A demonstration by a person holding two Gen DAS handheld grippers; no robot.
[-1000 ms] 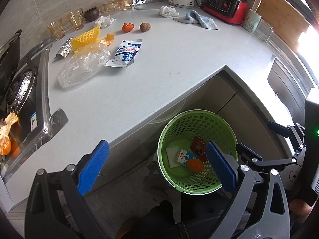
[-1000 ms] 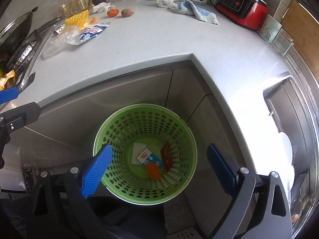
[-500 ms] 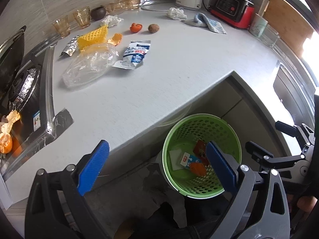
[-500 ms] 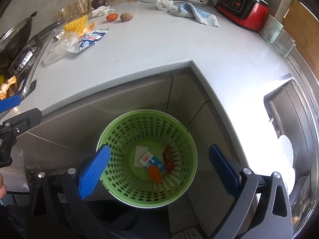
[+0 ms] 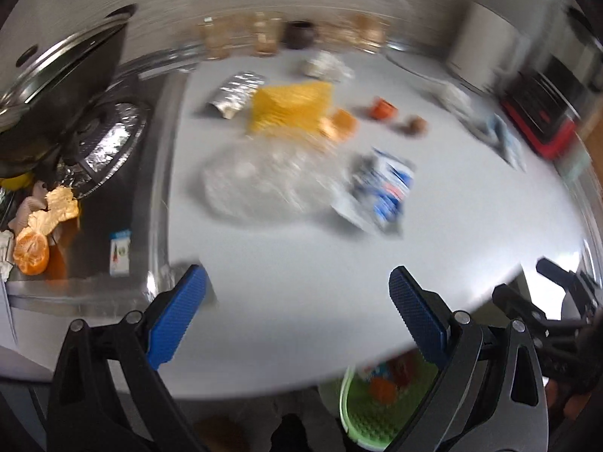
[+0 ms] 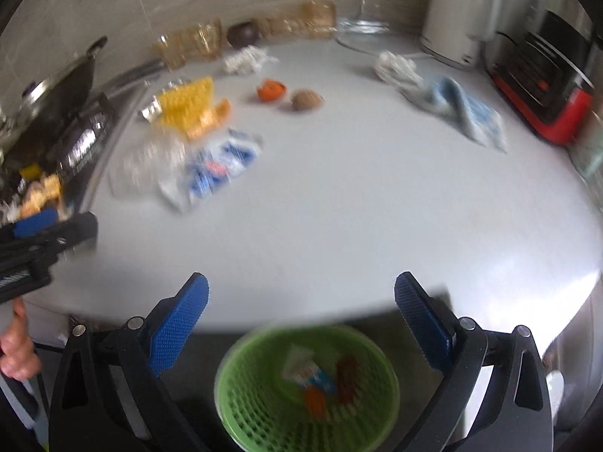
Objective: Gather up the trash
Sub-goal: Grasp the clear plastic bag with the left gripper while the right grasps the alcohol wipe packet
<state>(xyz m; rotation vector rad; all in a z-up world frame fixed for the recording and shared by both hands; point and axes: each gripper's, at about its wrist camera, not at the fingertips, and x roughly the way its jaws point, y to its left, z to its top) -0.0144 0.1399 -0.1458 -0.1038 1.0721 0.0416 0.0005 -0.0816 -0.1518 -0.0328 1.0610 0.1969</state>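
Both views are blurred by motion. Trash lies on the white counter (image 5: pixel 301 263): a clear plastic bag (image 5: pixel 260 177), a blue-and-white wrapper (image 5: pixel 384 192), yellow foam netting (image 5: pixel 290 107), a foil packet (image 5: pixel 235 92), orange peel (image 5: pixel 382 107) and crumpled tissue (image 5: pixel 324 66). The green basket (image 6: pixel 264 406) stands on the floor below the counter edge, holding a carton and wrappers. My left gripper (image 5: pixel 297 314) is open and empty above the counter's near edge. My right gripper (image 6: pixel 301 322) is open and empty above the basket. The wrapper (image 6: pixel 218 169) and netting (image 6: pixel 188 103) lie far ahead of it.
A stove with a lidded pan (image 5: pixel 56 86) and peeled orange scraps (image 5: pixel 34 248) sits left. Glass cups (image 6: pixel 196 43), a white kettle (image 6: pixel 458 26), a red appliance (image 6: pixel 546 86) and a blue cloth (image 6: pixel 463 111) line the back. A hand (image 6: pixel 15 346) holds the left gripper.
Both grippers have swung up from over the basket toward the counter. The trash pile now fills the left wrist view and the basket has dropped to the bottom edge. Both stay open.
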